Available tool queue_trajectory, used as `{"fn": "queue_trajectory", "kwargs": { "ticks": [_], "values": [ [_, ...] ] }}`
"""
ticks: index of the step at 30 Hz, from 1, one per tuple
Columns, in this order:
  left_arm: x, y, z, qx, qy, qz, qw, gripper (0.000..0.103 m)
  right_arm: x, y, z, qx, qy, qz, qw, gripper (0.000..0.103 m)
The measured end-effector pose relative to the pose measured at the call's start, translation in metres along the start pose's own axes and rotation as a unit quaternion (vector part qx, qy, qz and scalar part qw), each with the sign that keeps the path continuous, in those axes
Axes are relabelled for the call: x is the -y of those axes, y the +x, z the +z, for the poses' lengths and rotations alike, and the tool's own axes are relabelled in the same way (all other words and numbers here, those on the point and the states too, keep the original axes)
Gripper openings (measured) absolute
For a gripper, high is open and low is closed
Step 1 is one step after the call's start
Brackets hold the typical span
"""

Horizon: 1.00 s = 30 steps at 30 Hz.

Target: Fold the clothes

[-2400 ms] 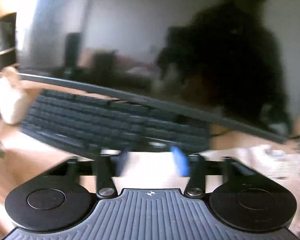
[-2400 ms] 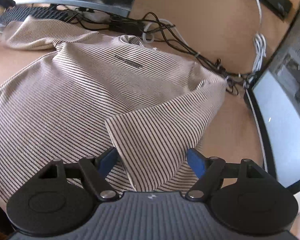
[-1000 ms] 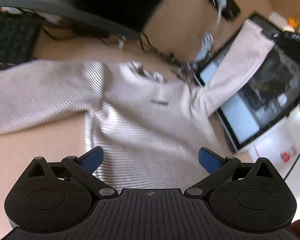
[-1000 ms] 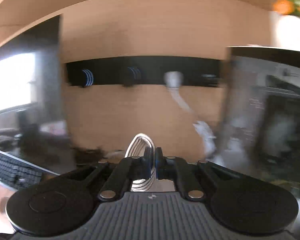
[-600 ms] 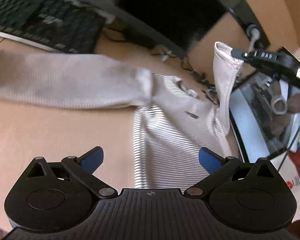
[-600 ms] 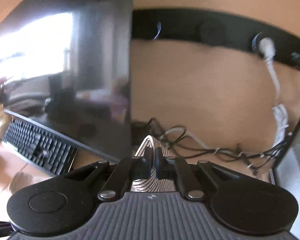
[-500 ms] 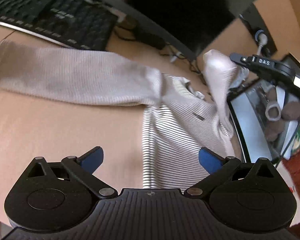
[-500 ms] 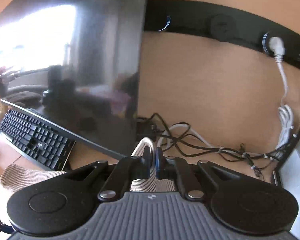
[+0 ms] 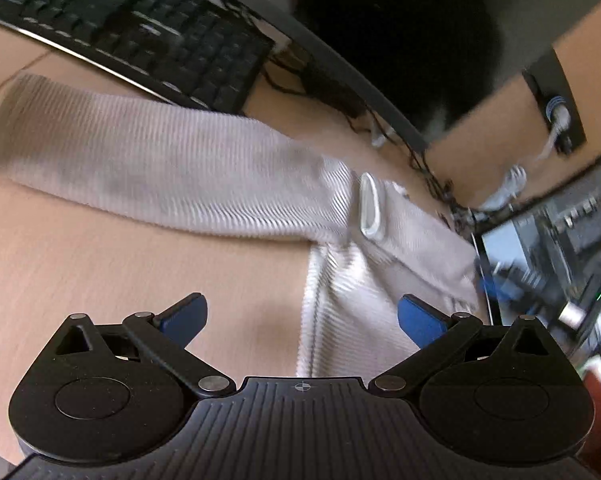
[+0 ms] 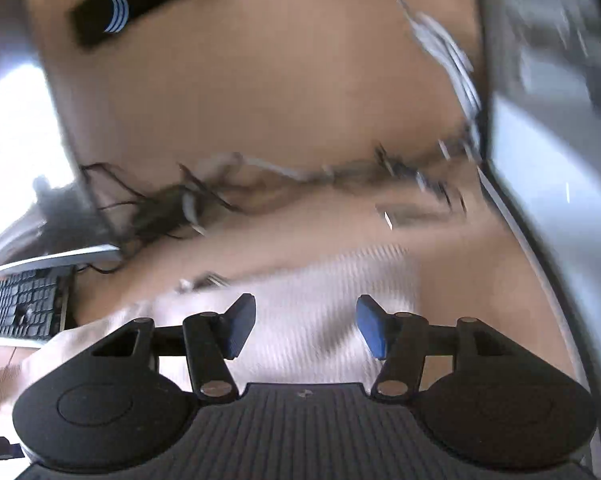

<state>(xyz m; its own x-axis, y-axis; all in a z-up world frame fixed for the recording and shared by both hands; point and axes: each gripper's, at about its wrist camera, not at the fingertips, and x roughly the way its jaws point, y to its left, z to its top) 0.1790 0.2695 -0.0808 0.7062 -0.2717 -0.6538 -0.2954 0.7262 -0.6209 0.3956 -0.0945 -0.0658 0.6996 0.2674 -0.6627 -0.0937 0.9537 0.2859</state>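
Note:
A beige striped long-sleeved top [image 9: 352, 292] lies on the wooden desk [image 9: 100, 264]. Its left sleeve [image 9: 148, 160] stretches out flat toward the keyboard. Its right sleeve [image 9: 412, 236] lies folded across the chest, cuff [image 9: 370, 206] near the collar. My left gripper [image 9: 302, 316] is open and empty, held above the top's lower left edge. My right gripper [image 10: 304, 326] is open and empty just above the top [image 10: 312, 300], which is blurred in the right wrist view. A blurred blue shape [image 9: 490, 280] shows at the top's right edge in the left wrist view.
A black keyboard [image 9: 140, 28] and a dark monitor [image 9: 400, 40] stand behind the top. A tangle of cables [image 10: 188, 204] lies at the back by the wall. A second screen [image 9: 548, 248] stands at the right. A black power strip [image 10: 140, 8] is on the wall.
My right gripper held the right sleeve's cuff up in the air, then opened and let it go. The sleeve now lies across the chest. My left gripper stayed open and shifted slightly.

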Motion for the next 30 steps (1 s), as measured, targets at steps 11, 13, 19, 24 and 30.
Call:
{"fn": "queue_trajectory", "kwargs": {
  "ticks": [11, 13, 19, 24, 30],
  "values": [
    [-0.046, -0.047, 0.033, 0.153, -0.025, 0.205, 0.9664, 0.103, -0.029, 0.02, -0.029, -0.046, -0.064, 0.028, 0.997, 0.076],
    [-0.052, -0.044, 0.036, 0.158, -0.02, 0.221, 0.9623, 0.103, -0.035, 0.011, -0.03, -0.045, -0.058, 0.045, 0.996, 0.076],
    [-0.058, -0.022, 0.047, 0.147, 0.018, 0.268, 0.9519, 0.079, -0.069, -0.023, -0.037, -0.032, -0.112, 0.078, 0.99, 0.076],
    [-0.07, -0.009, 0.055, 0.134, 0.021, 0.274, 0.9523, 0.044, -0.11, -0.029, -0.04, -0.009, -0.199, 0.092, 0.976, 0.076],
    [-0.065, -0.027, 0.063, 0.137, 0.039, 0.246, 0.9588, 0.005, -0.159, -0.034, -0.055, 0.022, -0.278, 0.12, 0.953, 0.076]
  ]
}}
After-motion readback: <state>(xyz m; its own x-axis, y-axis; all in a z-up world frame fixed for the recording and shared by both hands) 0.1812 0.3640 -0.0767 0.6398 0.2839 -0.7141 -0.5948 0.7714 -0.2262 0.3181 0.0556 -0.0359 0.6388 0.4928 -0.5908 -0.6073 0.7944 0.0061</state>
